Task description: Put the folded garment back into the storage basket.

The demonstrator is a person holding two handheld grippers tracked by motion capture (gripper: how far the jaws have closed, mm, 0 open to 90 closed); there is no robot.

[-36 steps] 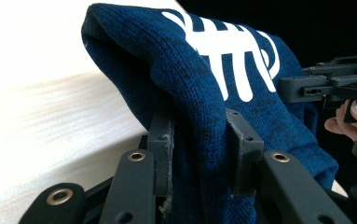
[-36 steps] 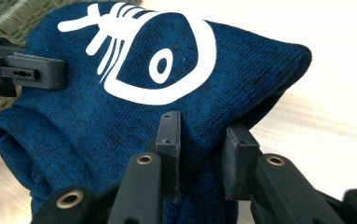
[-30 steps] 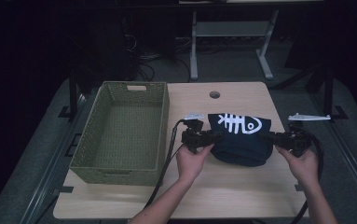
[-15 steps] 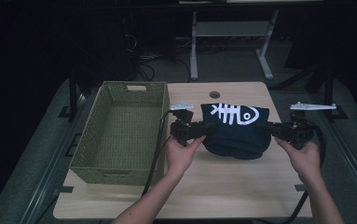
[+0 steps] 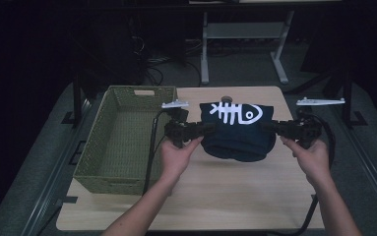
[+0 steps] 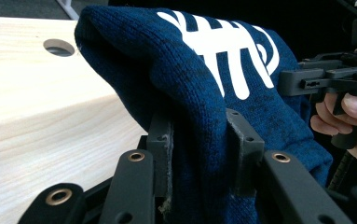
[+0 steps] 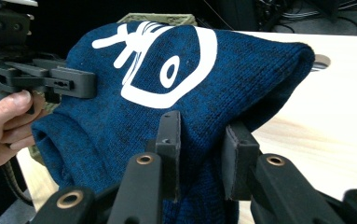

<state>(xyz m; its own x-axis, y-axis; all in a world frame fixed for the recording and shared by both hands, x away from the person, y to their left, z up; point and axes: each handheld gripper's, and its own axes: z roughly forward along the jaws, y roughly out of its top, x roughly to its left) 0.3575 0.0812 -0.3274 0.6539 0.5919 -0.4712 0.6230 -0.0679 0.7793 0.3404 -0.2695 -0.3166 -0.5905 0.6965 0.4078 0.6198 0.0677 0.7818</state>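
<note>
Left tool (image 5: pixel 206 130) at nine o'clock of the dark blue sweater (image 5: pixel 237 135), clamped tight on a fold of its knit, left hand (image 5: pixel 176 155) wrapped under the grip with the forearm running in from six o'clock. Right tool (image 5: pixel 270 129) at three o'clock, likewise pinched hard on the opposite edge, right hand (image 5: pixel 311 155) cupped beneath. Sweater stretched between both, sagging above the table (image 5: pixel 210 196), fish-bone print up, basket (image 5: pixel 122 142) at nine o'clock.

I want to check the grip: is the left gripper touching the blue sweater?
Touching. In the left gripper view, the left gripper has its jaws pressed on a fold of the blue sweater.
</note>
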